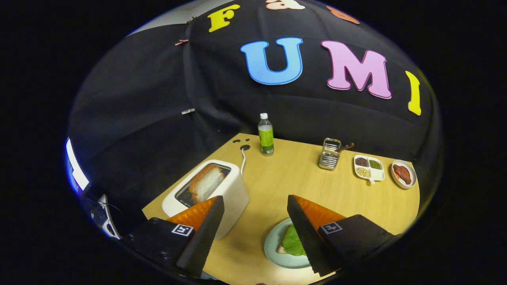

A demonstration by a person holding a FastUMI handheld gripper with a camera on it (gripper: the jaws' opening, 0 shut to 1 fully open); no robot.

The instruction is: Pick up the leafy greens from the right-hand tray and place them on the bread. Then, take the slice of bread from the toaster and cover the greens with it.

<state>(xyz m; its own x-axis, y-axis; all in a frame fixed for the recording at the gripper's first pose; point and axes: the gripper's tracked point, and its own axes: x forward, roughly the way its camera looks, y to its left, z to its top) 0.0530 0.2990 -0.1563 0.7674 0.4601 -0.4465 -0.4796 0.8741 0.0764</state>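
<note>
Green leaf [293, 240] lies on bread [282, 249] on a plate [273, 245], at the gripper's [255, 206] five o'clock. Its fingers are spread, holding nothing. A slice [206, 183] stands in the toaster [233, 194] at ten o'clock.

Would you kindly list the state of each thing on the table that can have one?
gripper: open, holding nothing, above the table.
leafy greens: already lying on the bread on the plate.
toaster: one slice standing in its slot, not yet taken.
bottle: upright, cap on.
divided dish: compartments filled.
small plate: holds reddish food.
</note>
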